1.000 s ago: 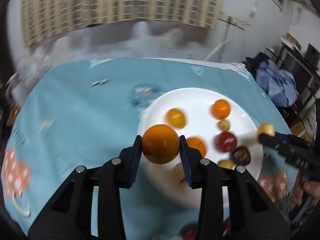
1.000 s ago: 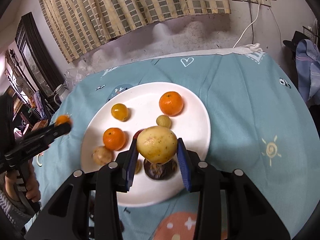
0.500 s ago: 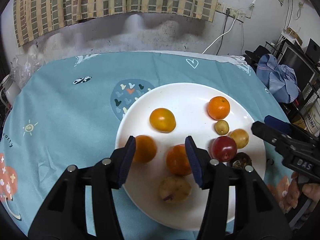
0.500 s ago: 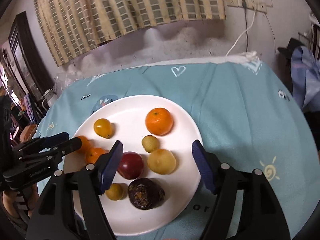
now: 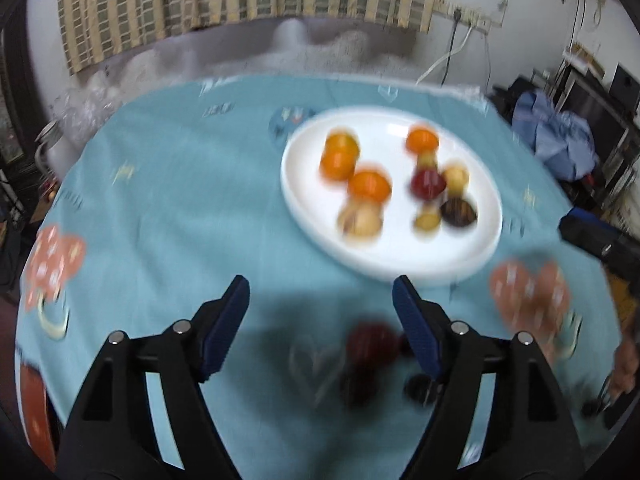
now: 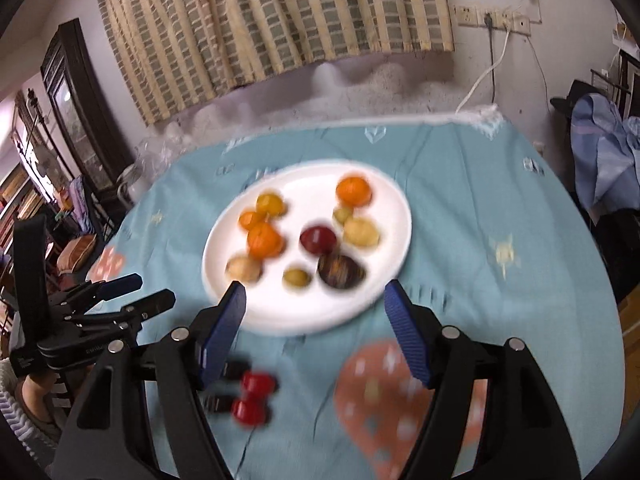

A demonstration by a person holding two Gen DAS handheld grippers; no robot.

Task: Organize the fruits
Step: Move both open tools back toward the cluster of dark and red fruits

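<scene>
- Left wrist view: we see our left gripper (image 5: 320, 300) spread wide with nothing between its jaws, hanging over the blue tablecloth (image 5: 160, 200). The white plate (image 5: 304, 208) lies at about one o'clock from it, near but clear of the fingertips. The plate carries orange fruits, a red one, pale yellow ones and a dark one, nine or so, though blur keeps us from an exact count. At about five o'clock, low between the jaws, sit blurred dark red fruits (image 5: 370, 344) on the cloth, off the plate.
- Right wrist view: our right gripper (image 6: 314, 300) is also spread and empty, its tips just at the plate's (image 6: 384, 280) near rim, the plate at twelve o'clock. The left gripper (image 6: 136, 292) shows at nine o'clock, jaws parted. Two small red fruits (image 6: 252, 398) lie on the cloth at about seven o'clock, by the left finger (image 6: 222, 332), with dark pieces beside them too blurred to name.
- We judge the task well along: most fruit is on the plate, and the red ones on the cloth are what is left.
</scene>
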